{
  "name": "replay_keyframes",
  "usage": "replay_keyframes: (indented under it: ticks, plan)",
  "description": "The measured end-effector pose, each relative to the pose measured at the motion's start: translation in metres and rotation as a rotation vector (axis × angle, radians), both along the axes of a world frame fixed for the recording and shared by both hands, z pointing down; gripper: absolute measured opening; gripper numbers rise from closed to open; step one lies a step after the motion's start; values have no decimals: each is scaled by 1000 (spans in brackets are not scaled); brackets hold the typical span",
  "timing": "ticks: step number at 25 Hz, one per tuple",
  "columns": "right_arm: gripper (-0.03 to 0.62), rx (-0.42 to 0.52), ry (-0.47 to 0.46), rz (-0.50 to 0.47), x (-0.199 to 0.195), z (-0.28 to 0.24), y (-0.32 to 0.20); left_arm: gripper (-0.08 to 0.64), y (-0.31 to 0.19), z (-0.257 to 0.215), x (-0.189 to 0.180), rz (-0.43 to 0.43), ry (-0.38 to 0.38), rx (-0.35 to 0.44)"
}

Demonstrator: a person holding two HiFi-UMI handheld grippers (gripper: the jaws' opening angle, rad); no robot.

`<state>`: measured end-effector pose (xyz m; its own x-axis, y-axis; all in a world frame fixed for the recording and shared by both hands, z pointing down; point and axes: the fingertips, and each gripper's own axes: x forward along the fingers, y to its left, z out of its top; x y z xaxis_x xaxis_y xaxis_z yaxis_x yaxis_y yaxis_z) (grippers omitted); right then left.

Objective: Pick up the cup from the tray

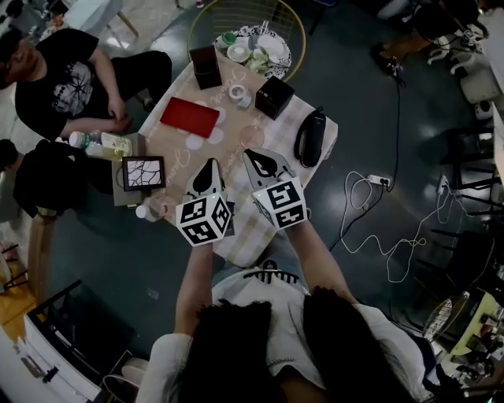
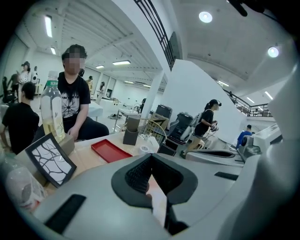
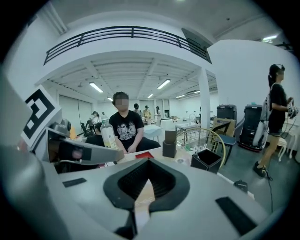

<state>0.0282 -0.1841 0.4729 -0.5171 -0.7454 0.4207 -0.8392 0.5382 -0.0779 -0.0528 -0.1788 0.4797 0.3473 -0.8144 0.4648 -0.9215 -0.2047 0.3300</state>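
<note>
The red tray (image 1: 190,116) by the table's left edge looks bare to me. The only cup-like thing I make out on the tabletop is a small white cup (image 1: 236,92) toward the far edge. It stands off the tray's far right corner, with a black box (image 1: 273,97) on its right and a dark holder (image 1: 206,67) on its left. More crockery sits in a wire basket (image 1: 228,17) beyond the far edge, too small to sort out.

The white cup lies ahead of my fingers and well apart from both. It seems upright, so I judge no side matters for the approach. My right gripper (image 1: 250,153) is, I think, slightly the nearer. My left gripper (image 1: 211,164) hovers just beside it, toward the near edge. Each pair of fingers is pressed together, holding and touching nothing, so they must part before any reach.
</note>
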Motion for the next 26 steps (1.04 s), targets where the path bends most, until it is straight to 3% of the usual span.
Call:
replay_keyframes:
  ticks: [9, 26]
  plan:
    - [6, 4, 47, 43, -1, -15, 30, 6, 34, -25, 12, 92, -46, 59]
    - [6, 39, 63, 69, -4, -22, 56, 6, 58, -35, 5, 85, -20, 97]
